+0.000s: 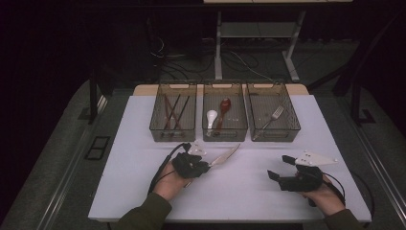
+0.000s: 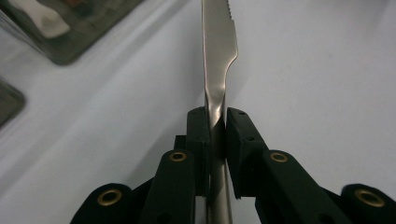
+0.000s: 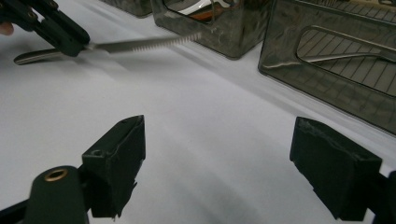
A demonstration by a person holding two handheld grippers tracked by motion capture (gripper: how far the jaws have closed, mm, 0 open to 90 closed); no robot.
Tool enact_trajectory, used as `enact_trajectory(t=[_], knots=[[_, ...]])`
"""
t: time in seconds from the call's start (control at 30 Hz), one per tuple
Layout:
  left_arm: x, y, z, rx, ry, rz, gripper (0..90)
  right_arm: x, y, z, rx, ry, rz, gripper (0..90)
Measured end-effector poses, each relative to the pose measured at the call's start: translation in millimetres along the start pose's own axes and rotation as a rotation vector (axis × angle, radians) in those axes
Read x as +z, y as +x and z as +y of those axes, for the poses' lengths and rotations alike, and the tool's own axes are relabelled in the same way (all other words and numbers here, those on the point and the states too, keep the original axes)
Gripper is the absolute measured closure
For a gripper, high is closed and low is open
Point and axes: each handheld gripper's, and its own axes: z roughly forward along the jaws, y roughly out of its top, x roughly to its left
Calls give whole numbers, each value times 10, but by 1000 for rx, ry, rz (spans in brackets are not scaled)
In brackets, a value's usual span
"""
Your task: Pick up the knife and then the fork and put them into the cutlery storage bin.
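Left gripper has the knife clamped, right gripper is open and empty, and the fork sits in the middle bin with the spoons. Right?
Not quite: the fork lies alone in the right-hand bin, as the high view shows. The rest holds: the left gripper clamps the knife, and the right gripper is open and empty.

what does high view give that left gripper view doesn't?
High view alone: the right gripper, fingers apart with nothing between them, and the fork in the right-hand bin, chopsticks in the left-hand one.

Left gripper view alone: the black fingers pressed on the knife's handle just below the blade, and the blade's serrated edge.

Both: the knife in the left gripper above the white table.
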Motion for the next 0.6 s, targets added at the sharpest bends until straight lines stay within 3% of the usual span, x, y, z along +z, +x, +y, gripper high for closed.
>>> enact_trajectory(t=[0.27,0.43,0.6], knots=[[-134,-15,48,-2,-81,-10,797,-2,11,11,-2,-4,6,184],[-262,-50,118,-8,-165,-17,796,-8,8,18,-2,-12,10,184],[-360,-75,149,-11,-219,-30,800,-9,16,26,8,-23,18,184]])
